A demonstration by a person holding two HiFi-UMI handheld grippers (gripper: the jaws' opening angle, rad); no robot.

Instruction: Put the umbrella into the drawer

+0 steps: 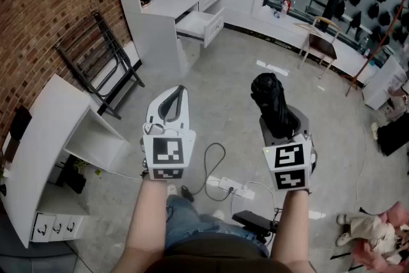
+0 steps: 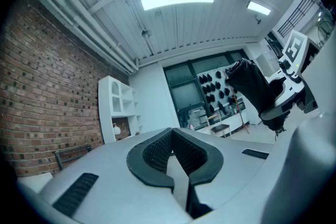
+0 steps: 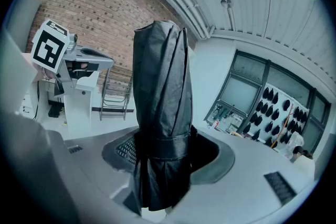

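Umbrella (image 1: 271,102): black, folded, bound by its strap, clamped in right gripper (image 1: 279,128). Stands roughly upright between the jaws, leaning slightly towards the left in head view, with most of its length above the pads and a short end below. Seen in right gripper view (image 3: 160,113) as a dark bundle filling the gap, strap level with the pads. Jaws of right gripper (image 3: 163,148) spread fairly wide and pressing on both sides of the bundle at the strap.

Left gripper (image 1: 171,105): jaws brought together, tips touching, nothing between them. Confirmed in left gripper view (image 2: 171,136), with only ceiling and far wall beyond the pads. Held level, beside the right gripper and apart from it. Also shows the umbrella (image 2: 252,86) at the right of that view.

Drawer (image 1: 201,25): pulled out of the white desk (image 1: 172,0) at the far side of the room, open at the top. Well apart from umbrella and from both grippers, with bare grey floor (image 1: 223,83) between.

Elsewhere noted: black folding rack (image 1: 105,64) against the brick wall (image 1: 38,3), white shelf unit (image 1: 57,137) at near left, chair (image 1: 319,41) at far right, power strip (image 1: 233,187) with cable on the floor near the person's feet
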